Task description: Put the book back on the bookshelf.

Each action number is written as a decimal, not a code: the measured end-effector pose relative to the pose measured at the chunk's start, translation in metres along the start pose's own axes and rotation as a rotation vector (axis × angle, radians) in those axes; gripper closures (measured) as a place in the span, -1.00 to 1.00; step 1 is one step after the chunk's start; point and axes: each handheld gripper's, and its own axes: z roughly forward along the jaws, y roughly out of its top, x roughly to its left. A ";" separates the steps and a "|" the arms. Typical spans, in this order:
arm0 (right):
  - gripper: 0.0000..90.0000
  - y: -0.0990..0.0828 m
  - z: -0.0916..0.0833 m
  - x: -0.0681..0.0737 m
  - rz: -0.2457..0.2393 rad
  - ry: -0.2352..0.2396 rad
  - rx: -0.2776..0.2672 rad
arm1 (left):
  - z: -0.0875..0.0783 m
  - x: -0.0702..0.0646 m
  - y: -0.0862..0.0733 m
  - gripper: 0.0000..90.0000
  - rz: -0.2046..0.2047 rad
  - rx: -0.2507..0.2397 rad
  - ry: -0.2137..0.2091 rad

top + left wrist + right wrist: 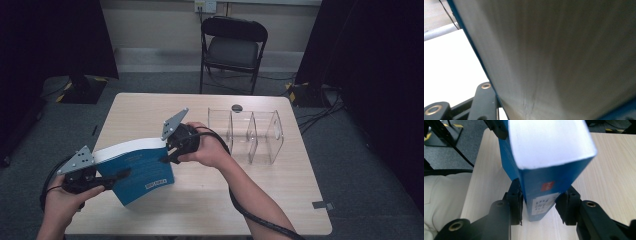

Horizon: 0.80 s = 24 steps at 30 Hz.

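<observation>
Both grippers pinch the thick blue book (141, 167) above the table (210, 200): the right gripper (541, 207) clamps its spine end, the left gripper (117, 176) its far end. Judging by its thickness, it is heavy, stiff and smooth-covered, so hold across the covers near the spine.

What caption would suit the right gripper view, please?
Right gripper clamps the spine of a thick blue book above a pale wooden table.

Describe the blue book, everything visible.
The blue book is a thick paperback: glossy blue cover, white page block, a red mark and a white label on the spine. It is held closed and tilted above the wooden table, with the right claw clamping its spine end and the left claw across its other end.
</observation>
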 end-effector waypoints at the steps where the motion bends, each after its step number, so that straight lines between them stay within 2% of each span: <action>1: 0.30 0.000 0.000 0.000 0.006 -0.003 0.005 | 0.000 -0.001 0.000 0.03 -0.009 0.002 -0.003; 6: 0.20 0.002 0.003 0.002 0.011 -0.021 -0.001 | -0.001 -0.001 0.002 0.13 -0.002 0.017 -0.026; 9: 0.14 0.007 0.006 0.003 -0.011 -0.009 -0.039 | -0.001 -0.001 0.001 0.12 -0.001 0.011 -0.035; 11: 0.21 0.009 0.006 0.002 -0.010 -0.013 -0.027 | -0.001 0.000 0.001 0.11 0.011 0.009 -0.025; 13: 0.32 0.008 0.004 0.002 -0.010 0.007 -0.020 | -0.001 0.000 -0.001 0.06 0.020 0.001 -0.010; 16: 0.36 0.008 0.001 0.006 -0.010 0.010 -0.016 | 0.000 0.002 -0.003 -0.05 -0.006 0.002 -0.010; 17: 0.37 0.007 0.001 0.007 -0.016 0.008 -0.019 | 0.000 0.002 -0.003 -0.09 -0.001 0.008 -0.004; 18: 0.37 0.007 0.001 0.008 -0.016 0.006 -0.017 | -0.001 0.001 -0.004 -0.09 0.006 0.011 -0.002; 21: 0.37 0.007 0.000 0.011 -0.012 0.000 -0.014 | -0.004 0.002 -0.005 -0.12 -0.031 0.015 0.003; 24: 0.37 0.006 0.000 0.011 -0.013 -0.008 -0.015 | -0.006 0.004 -0.009 -0.12 -0.027 0.041 0.027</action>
